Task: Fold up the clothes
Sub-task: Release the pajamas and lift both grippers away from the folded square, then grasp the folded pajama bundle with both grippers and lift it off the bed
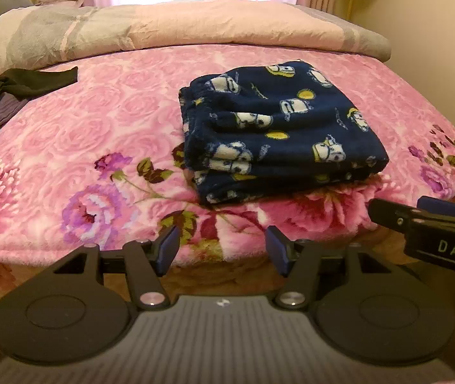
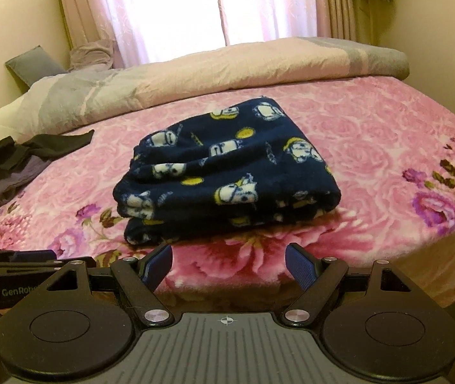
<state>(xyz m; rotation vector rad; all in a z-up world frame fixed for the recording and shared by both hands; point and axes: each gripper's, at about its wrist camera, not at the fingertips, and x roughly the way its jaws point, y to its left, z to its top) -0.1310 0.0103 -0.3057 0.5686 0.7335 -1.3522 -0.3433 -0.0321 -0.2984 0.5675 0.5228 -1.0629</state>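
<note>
The dark blue fleece garment [image 1: 278,128] lies folded in a thick stack on the pink flowery bed [image 1: 99,121], just ahead of both grippers, left gripper [image 1: 219,249] and right gripper [image 2: 229,267], which hang spread apart and hold nothing, while dark clothes [image 1: 0,96] lie loose far off to the left.

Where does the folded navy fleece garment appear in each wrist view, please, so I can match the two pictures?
Left wrist view: the folded navy fleece garment lies right of centre on the pink floral blanket.
Right wrist view: the same garment lies at centre, slightly left.
Shared landmark: the pile of dark clothes at the left edge.
</note>
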